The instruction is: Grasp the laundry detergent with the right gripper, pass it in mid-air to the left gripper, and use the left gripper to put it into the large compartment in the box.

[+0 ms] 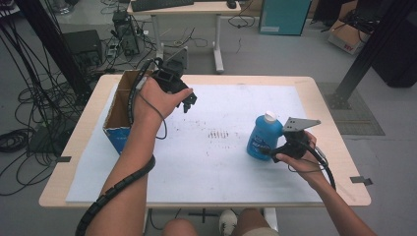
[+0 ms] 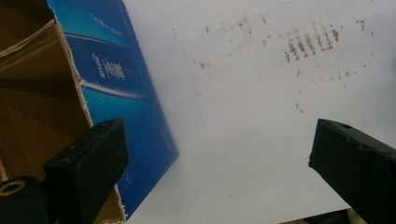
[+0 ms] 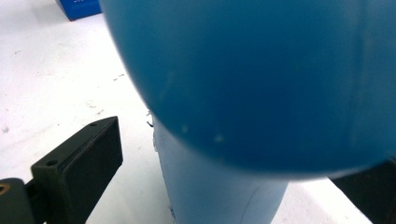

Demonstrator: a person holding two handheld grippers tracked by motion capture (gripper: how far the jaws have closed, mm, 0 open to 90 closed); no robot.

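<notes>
While the left tool [image 1: 188, 102] hovers apart, the right tool [image 1: 273, 150] straddles the blue bottle [image 1: 264, 137], unclamped.

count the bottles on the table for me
1. A blue bottle with a white cap stands on the white sheet, at the right gripper, whose jaws are either side of it. The open cardboard box may hide more.
</notes>
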